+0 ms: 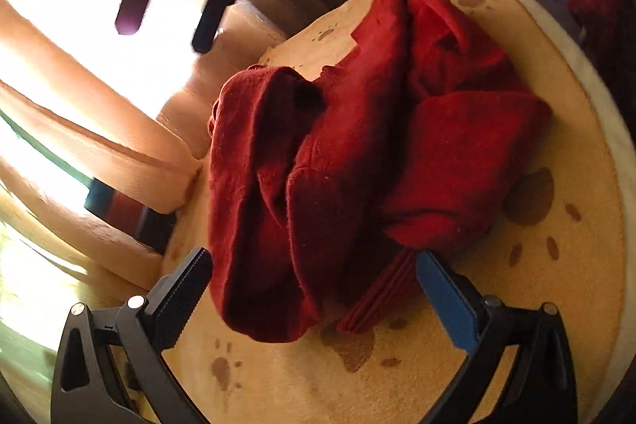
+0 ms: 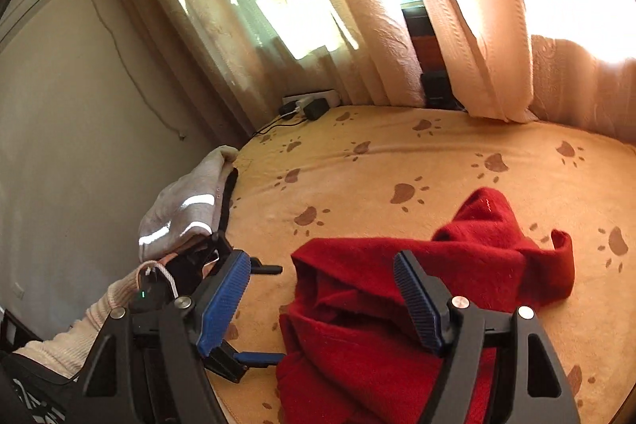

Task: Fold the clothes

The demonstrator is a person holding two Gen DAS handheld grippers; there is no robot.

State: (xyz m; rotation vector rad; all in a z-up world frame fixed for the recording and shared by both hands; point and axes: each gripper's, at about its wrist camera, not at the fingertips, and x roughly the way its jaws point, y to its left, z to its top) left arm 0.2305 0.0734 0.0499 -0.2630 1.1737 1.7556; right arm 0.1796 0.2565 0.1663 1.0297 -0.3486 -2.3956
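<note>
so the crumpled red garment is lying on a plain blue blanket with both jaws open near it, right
Not quite: the blanket is tan with brown paw prints, not plain blue, as the right wrist view shows. The red garment is crumpled on it, and the left gripper and right gripper both have open jaws.

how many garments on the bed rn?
2 in view. A crumpled red garment lies mid-bed in front of both grippers; a folded pale grey one sits at the bed's edge by the wall. Another red item at the left-wrist view's far corner is too blurred to tell.
</note>
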